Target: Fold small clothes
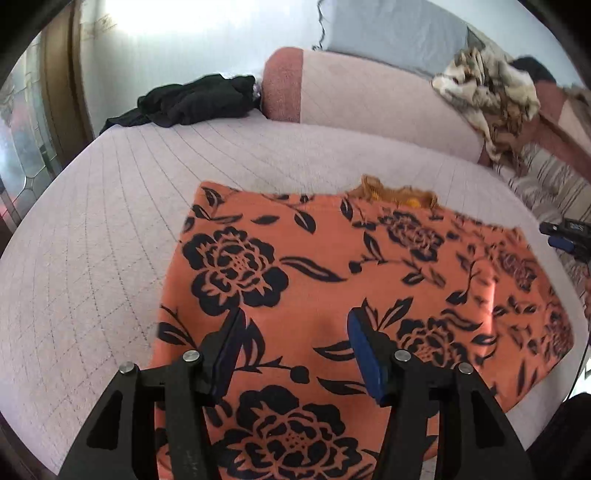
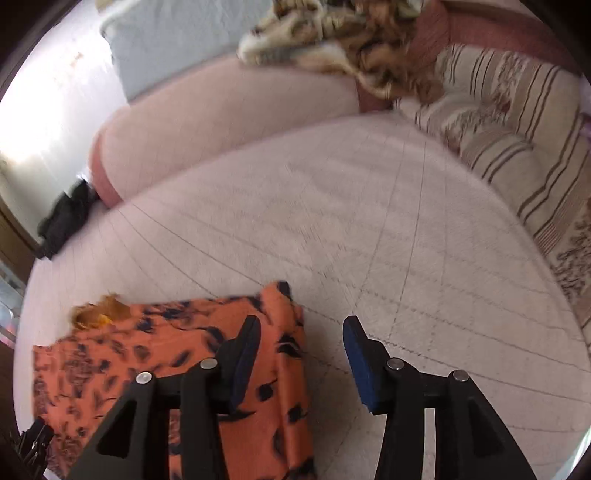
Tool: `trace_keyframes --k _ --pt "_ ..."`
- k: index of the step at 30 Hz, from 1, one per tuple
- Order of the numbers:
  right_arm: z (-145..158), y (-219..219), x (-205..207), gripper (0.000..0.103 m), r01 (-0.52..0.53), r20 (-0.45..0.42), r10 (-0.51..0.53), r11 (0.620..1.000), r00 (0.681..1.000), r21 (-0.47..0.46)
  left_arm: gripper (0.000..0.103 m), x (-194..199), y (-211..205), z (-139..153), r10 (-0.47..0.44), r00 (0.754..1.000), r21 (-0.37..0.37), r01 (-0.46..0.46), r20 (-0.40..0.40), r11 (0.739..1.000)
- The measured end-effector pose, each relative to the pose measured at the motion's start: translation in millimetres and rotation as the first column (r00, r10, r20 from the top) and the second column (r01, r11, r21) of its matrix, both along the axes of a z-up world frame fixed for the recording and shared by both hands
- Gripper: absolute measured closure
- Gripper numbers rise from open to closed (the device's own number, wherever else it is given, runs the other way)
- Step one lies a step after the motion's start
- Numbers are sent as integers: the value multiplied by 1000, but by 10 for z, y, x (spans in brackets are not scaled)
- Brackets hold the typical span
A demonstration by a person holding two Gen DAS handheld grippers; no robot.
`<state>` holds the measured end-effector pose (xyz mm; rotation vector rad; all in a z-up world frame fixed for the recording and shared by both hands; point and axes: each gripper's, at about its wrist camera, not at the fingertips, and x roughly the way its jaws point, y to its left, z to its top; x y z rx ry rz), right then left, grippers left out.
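Observation:
An orange garment with a black flower print (image 1: 332, 295) lies flat on the pale quilted bed cover (image 1: 110, 240). A small mustard-yellow piece (image 1: 395, 194) pokes out at its far edge. My left gripper (image 1: 295, 332) is open and empty, just above the garment's near middle. My right gripper (image 2: 301, 343) is open and empty over the garment's right edge (image 2: 291, 369); its left finger is above the cloth, its right finger above the bare cover (image 2: 406, 240). The right gripper shows at the right edge of the left wrist view (image 1: 565, 236).
A black garment (image 1: 192, 99) lies crumpled at the far left of the bed. A pink bolster (image 1: 369, 96) runs along the back, with a grey pillow (image 1: 391, 33) and a brown patterned heap (image 1: 491, 88) on it. Striped cushions (image 2: 517, 129) stand at the right.

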<state>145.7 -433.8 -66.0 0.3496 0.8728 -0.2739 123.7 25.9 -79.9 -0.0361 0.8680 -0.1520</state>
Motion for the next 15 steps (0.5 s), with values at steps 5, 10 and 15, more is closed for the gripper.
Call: trace_keyframes --k 5,10,15 --pt "362 418 -487 28 -238 173 197 935 965 263 34 0 172 -100 45 997 -17 -46 -61 999" --pt "-513 379 -562 43 -130 -9 152 869 988 477 34 -25 212 -70 68 994 -16 -70 -85 997" --pt "-73 294 -880 27 -173 193 87 851 977 495 29 -239 115 120 19 1000 -10 -19 19 1000"
